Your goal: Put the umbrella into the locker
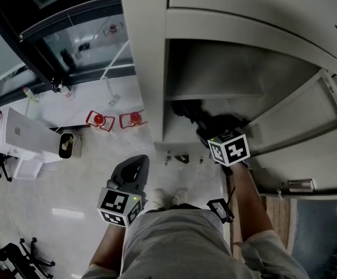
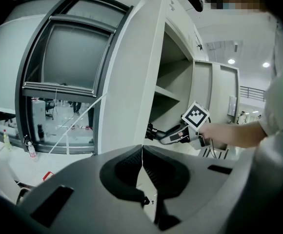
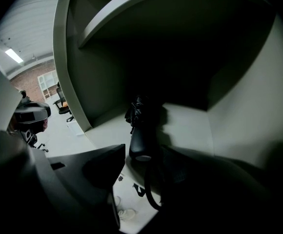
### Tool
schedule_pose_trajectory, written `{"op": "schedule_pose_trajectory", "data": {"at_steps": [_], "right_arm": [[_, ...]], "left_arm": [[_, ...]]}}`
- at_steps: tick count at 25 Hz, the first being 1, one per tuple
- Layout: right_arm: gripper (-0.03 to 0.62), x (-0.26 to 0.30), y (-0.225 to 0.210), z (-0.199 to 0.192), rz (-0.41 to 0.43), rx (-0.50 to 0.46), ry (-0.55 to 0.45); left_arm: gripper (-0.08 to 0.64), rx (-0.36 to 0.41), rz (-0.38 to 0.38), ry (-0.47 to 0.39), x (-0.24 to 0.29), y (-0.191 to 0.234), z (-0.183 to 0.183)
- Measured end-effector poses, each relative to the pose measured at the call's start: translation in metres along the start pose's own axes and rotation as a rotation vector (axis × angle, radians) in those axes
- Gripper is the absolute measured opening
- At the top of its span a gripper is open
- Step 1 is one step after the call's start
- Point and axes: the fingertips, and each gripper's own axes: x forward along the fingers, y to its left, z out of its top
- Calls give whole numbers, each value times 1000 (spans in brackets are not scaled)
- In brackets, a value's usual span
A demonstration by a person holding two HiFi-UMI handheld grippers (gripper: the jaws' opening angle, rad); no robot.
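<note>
1. Left gripper, jaws pressed together on nothing, hangs low, left of the locker, out of the way.
2. Right gripper reaches inside with jaws apart. The umbrella lies on the locker's shelf just beyond them, apparently let go.

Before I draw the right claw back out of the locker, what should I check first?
1. Umbrella lying on the locker shelf: ok.
2. Right claw let go: ok, its jaws stand apart.
3. Strap clear of that claw: not ok, it hangs over the shelf edge between the jaws and may snag.
4. Umbrella fully behind the door line: cannot tell.
5. Door open: ok.
6. Left claw shut, empty and outside the locker: ok.
</note>
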Motion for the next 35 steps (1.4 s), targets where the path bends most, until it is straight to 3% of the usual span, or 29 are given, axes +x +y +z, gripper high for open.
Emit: {"op": "schedule_pose_trajectory", "data": {"at_steps": [25,35], "right_arm": [[229,-39,8,-15,-28,3,-40],[220,-57,35,-31,20,-9,-56]], "left_arm": [[17,27,-27,-6,-4,-25,-2],[17,46,-46,-10,-4,-36,0]]}}
